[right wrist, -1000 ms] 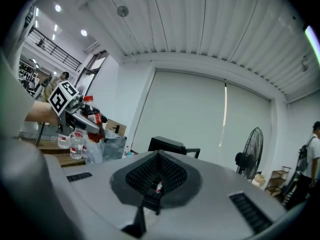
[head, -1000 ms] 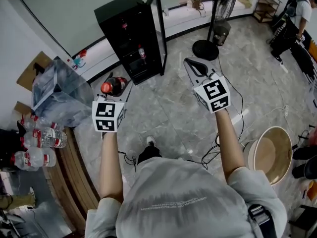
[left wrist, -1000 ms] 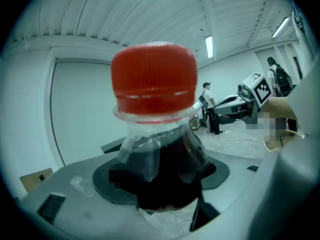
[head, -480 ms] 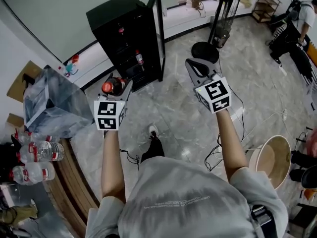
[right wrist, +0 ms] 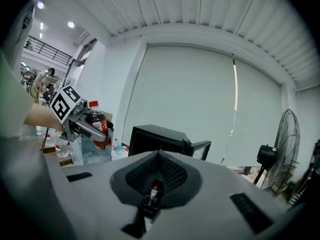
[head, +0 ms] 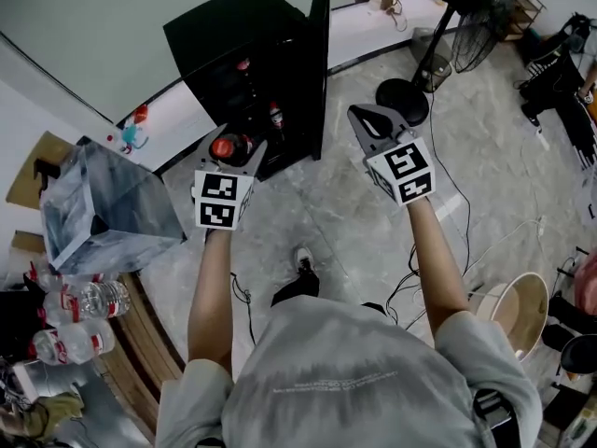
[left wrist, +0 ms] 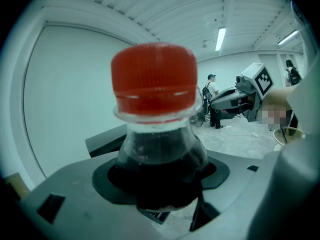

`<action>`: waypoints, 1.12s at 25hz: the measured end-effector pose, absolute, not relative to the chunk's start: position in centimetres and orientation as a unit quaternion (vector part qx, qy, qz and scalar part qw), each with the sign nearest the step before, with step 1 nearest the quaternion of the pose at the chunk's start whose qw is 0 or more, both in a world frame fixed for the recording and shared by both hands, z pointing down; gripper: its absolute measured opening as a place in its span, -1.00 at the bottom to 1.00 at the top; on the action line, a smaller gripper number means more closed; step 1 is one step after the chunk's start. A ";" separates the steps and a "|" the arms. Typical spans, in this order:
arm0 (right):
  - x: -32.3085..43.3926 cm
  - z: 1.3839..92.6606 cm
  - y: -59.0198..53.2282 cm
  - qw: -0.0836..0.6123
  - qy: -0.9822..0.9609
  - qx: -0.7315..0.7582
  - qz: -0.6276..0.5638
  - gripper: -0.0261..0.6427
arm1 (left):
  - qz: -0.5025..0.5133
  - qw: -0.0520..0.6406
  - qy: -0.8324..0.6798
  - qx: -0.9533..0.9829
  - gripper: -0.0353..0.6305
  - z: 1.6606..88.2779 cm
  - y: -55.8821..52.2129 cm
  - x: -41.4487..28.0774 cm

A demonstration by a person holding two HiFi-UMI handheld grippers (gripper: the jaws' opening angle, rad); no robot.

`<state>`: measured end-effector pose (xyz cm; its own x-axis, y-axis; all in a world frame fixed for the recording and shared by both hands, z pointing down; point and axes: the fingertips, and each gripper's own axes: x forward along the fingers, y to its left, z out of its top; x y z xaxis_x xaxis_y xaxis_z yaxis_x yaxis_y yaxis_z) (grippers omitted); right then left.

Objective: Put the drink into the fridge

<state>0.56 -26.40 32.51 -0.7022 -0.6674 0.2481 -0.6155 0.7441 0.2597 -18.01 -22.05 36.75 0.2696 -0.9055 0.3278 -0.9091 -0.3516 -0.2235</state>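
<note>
The drink, a dark cola bottle [head: 230,147] with a red cap [left wrist: 154,76], stands upright in my left gripper [head: 233,153], which is shut on its shoulder [left wrist: 156,156]. In the head view the bottle hangs just in front of the black fridge [head: 244,28], whose door [head: 318,59] stands open to the right. Two red-capped bottles [head: 275,115] show on the fridge shelves. My right gripper [head: 369,122] is shut with nothing in it, held right of the door. The right gripper view shows the left gripper with the bottle [right wrist: 97,120] at left and the fridge [right wrist: 160,138] ahead.
A grey plastic bag [head: 104,199] and several water bottles [head: 82,304] lie on a wooden bench at left. A standing fan [head: 450,21] is behind the right gripper. A beige basin [head: 515,308] and loose cables [head: 471,250] are on the floor at right.
The person has stepped closer to the fridge. The left gripper carried the bottle up to the fridge's open front, and the right gripper moved along beside the door.
</note>
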 end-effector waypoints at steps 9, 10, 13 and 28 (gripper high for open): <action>-5.2 37.5 -36.1 0.188 -0.925 0.326 -0.052 -0.92 | 0.208 0.064 -0.564 0.797 0.01 42.0 -31.0 -21.1; -5.6 38.6 -37.0 0.188 -0.928 0.320 -0.044 -0.92 | 0.208 0.070 -0.563 0.797 0.01 43.0 -31.9 -21.0; -6.9 42.1 -40.0 0.181 -0.935 0.305 -0.024 -0.92 | 0.209 0.079 -0.559 0.798 0.01 46.0 -34.7 -20.3; -15.8 56.8 -50.9 0.161 -0.959 0.232 0.029 -0.92 | 0.211 0.134 -0.629 0.736 0.01 61.6 -49.1 -25.9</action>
